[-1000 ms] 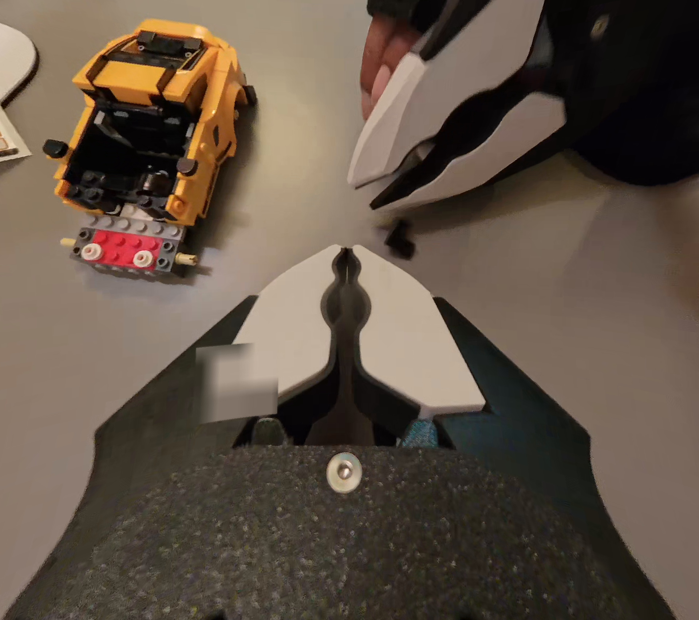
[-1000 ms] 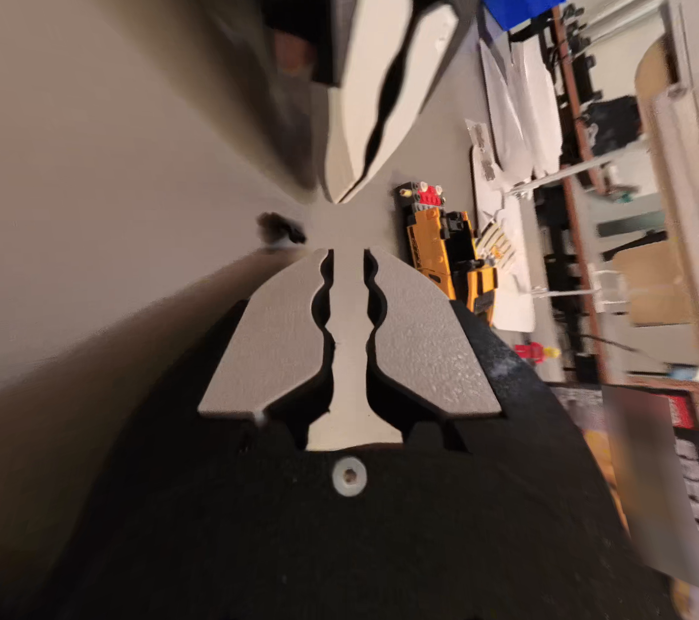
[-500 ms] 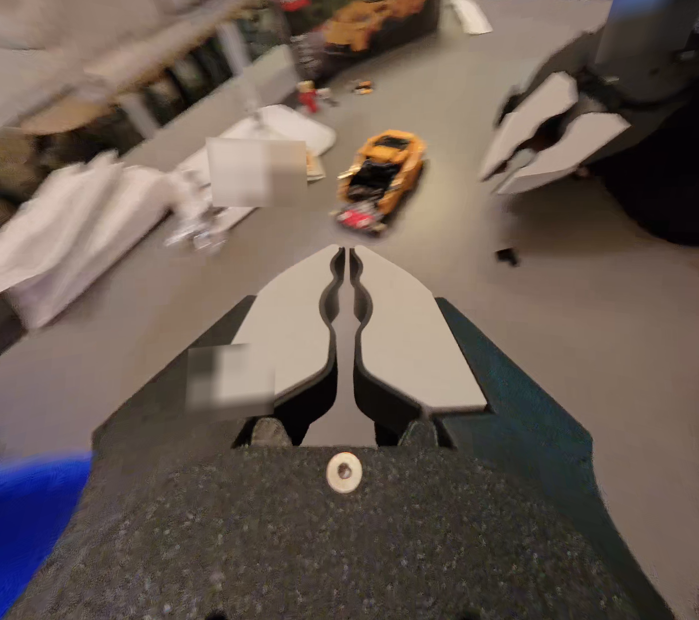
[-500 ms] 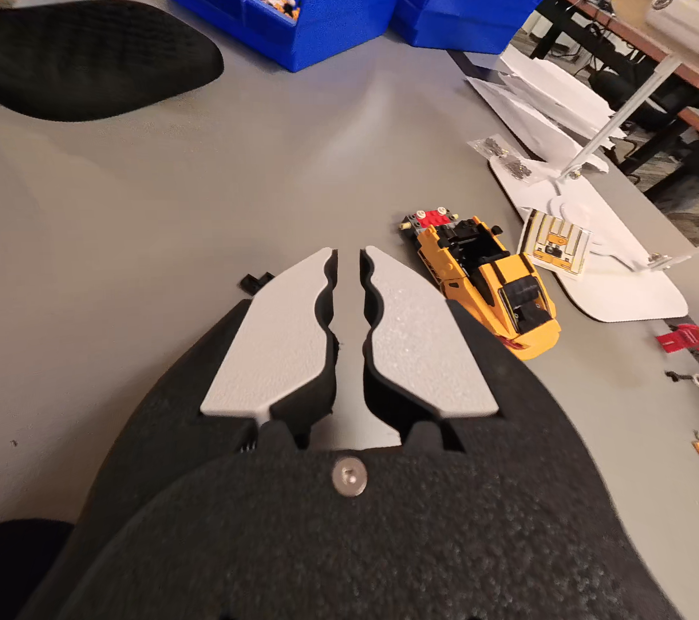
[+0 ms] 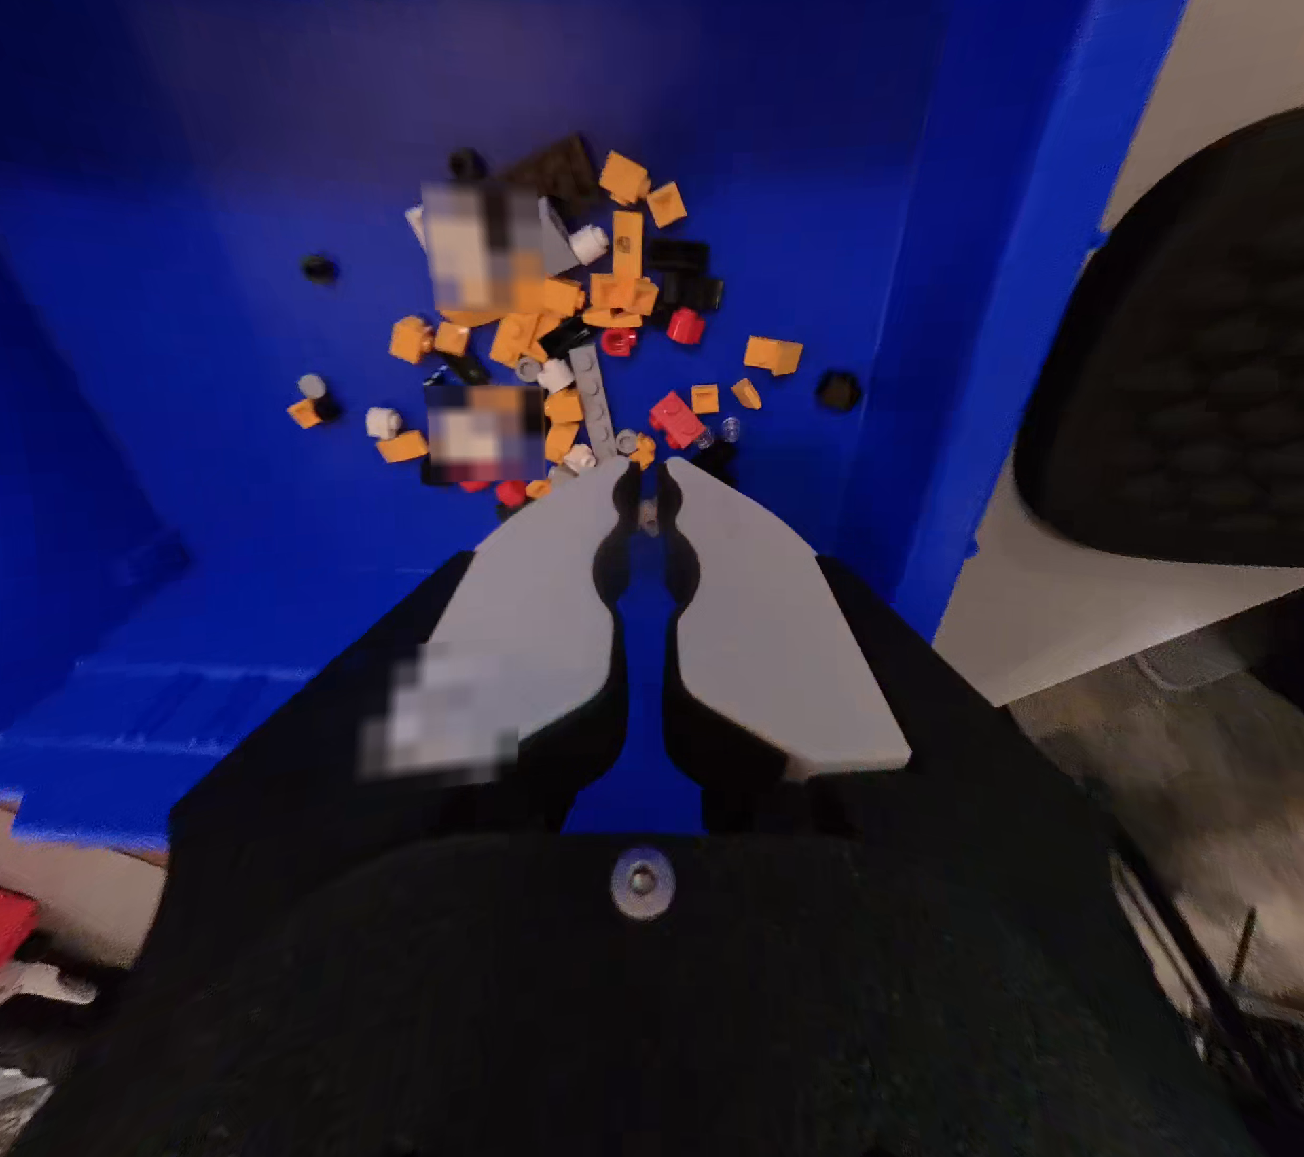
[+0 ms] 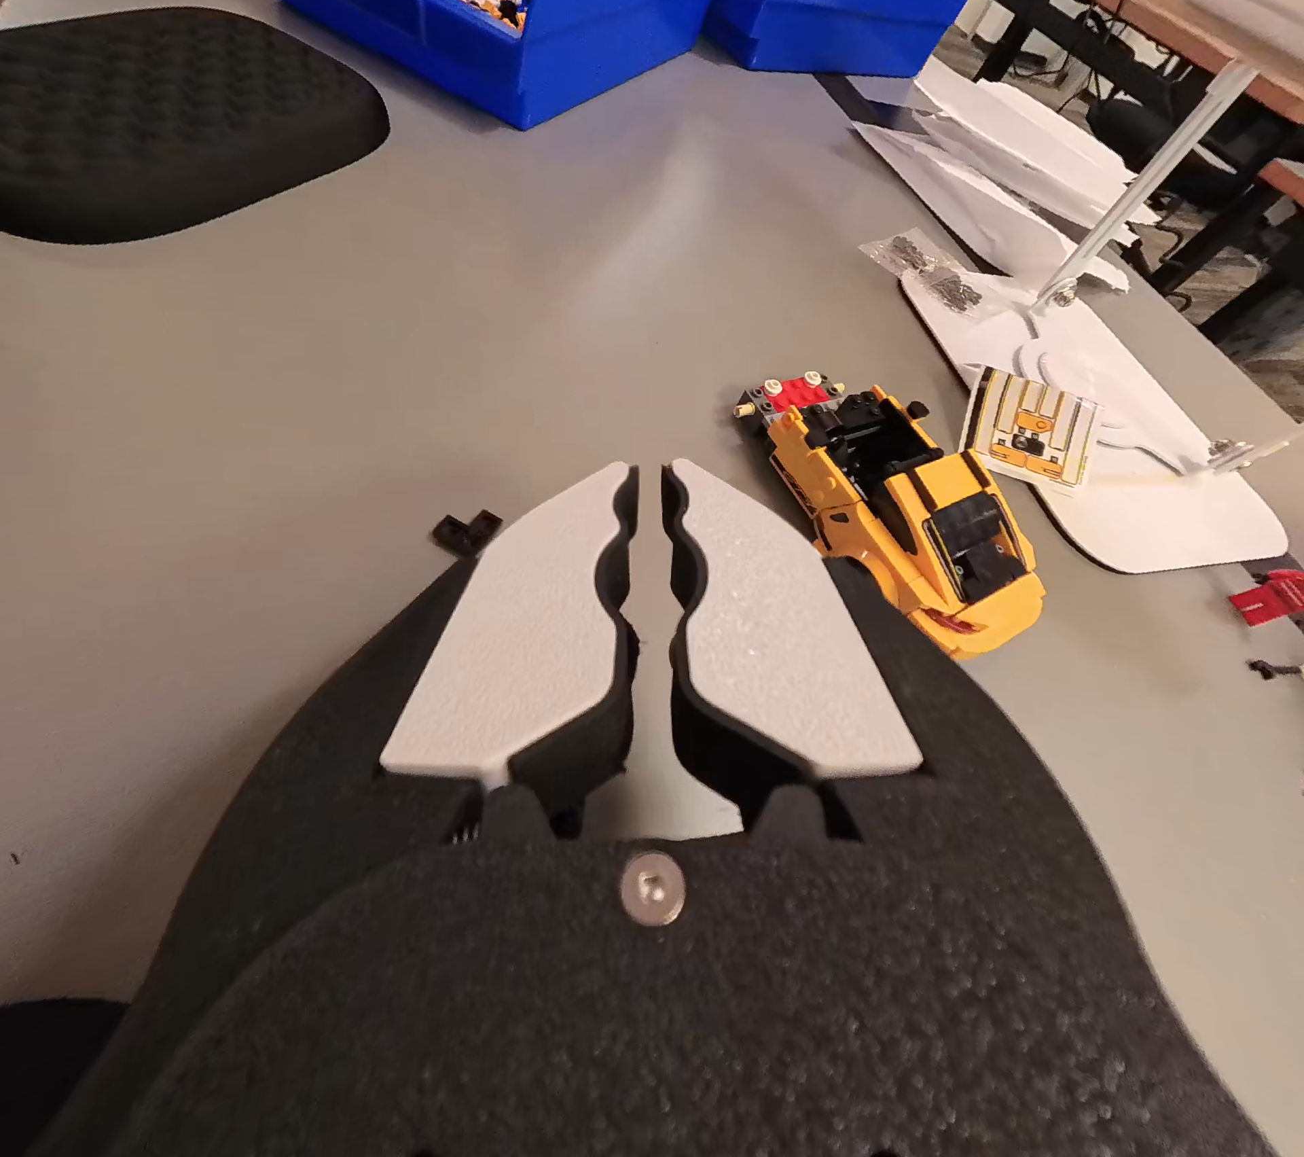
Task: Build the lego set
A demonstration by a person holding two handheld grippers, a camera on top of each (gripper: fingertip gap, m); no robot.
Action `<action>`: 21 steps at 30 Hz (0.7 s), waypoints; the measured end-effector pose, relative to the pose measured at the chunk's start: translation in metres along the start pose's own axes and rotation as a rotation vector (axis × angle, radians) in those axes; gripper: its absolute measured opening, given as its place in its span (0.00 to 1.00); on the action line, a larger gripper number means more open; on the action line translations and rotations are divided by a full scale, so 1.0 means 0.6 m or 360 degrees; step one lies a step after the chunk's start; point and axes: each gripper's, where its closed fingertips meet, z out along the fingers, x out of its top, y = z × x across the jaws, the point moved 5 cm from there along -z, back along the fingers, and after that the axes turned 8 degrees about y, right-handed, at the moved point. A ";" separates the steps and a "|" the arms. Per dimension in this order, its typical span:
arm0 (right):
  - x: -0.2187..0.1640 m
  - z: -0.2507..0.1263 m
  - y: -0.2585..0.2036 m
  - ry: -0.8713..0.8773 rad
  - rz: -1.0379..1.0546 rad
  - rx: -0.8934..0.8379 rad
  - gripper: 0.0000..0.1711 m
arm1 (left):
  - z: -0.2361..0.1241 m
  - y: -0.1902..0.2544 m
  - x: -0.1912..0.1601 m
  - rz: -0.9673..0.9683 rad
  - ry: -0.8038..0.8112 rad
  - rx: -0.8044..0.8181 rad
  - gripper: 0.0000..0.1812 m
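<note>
Just ahead of left gripper [image 5: 646, 465], loose bricks [image 5: 564, 318], blue bin [image 5: 212, 135]

Grey table [image 6: 494, 290] bears blue bin [image 6: 607, 29], lego car [image 6: 910, 516], black mat [image 6: 162, 121].

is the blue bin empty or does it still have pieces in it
Not empty. The blue bin holds a loose pile of lego pieces, mostly orange with some black, red and grey, on its floor.

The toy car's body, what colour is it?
Yellow-orange car with black parts, clearest in the right wrist view.
</note>
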 end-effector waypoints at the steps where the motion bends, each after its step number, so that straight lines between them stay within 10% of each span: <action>1: 0.000 -0.001 0.001 0.0000 0.0005 -0.0006 0.03 | 0.010 0.001 0.000 0.0016 -0.0044 -0.0031 0.00; 21: -0.006 -0.001 0.007 -0.0018 0.0036 -0.0022 0.02 | 0.059 -0.035 -0.005 -0.0078 -0.0144 -0.0079 0.05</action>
